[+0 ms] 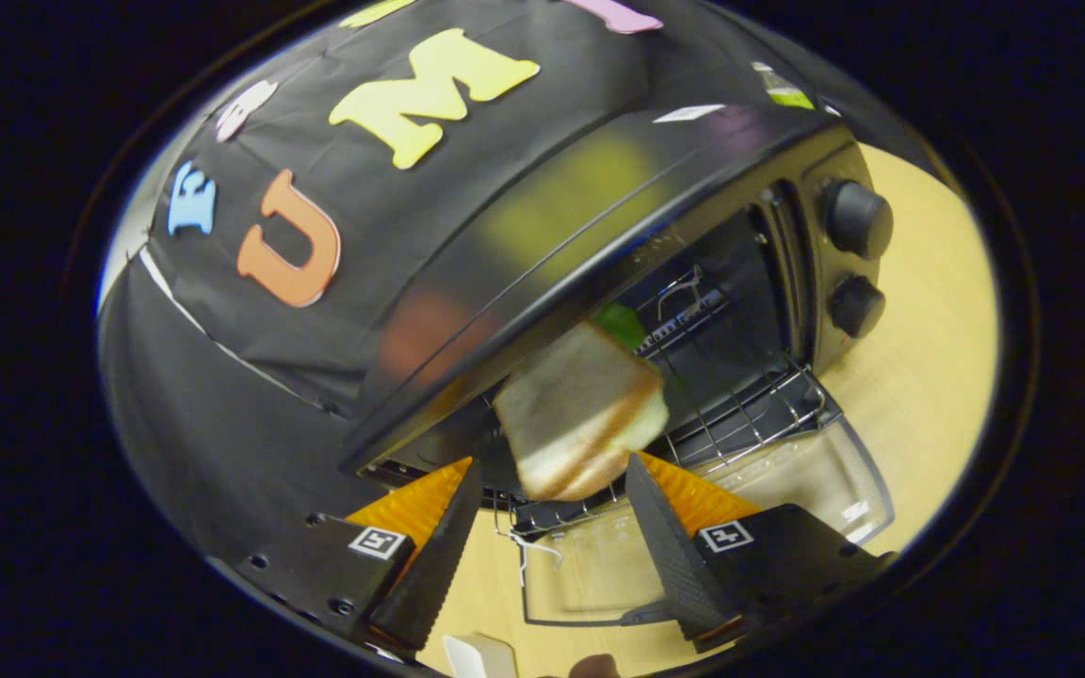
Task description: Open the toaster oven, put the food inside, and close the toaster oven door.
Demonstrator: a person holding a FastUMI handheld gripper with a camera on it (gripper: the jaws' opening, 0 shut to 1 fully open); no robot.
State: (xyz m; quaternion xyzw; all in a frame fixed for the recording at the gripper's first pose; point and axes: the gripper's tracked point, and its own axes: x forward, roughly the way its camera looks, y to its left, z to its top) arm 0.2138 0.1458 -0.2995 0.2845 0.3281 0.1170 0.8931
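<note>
Tool (552, 476) open, sandwich (580, 414) before oven rack (750, 405)

A staged recording booth set up as a kitchen corner: a toaster oven (599, 282) with two knobs (858, 218) stands on a pale wooden table (929, 377), its glass door (693, 537) folded down and its wire rack (750, 405) pulled forward. Black cloth (222, 377) hangs behind as a backdrop wall.

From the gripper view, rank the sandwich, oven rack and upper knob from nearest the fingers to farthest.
1. sandwich: just ahead of the open fingers, not gripped.
2. oven rack: beyond the sandwich, inside the toaster oven, above its lowered door.
3. upper knob: farthest, on the control panel.
</note>
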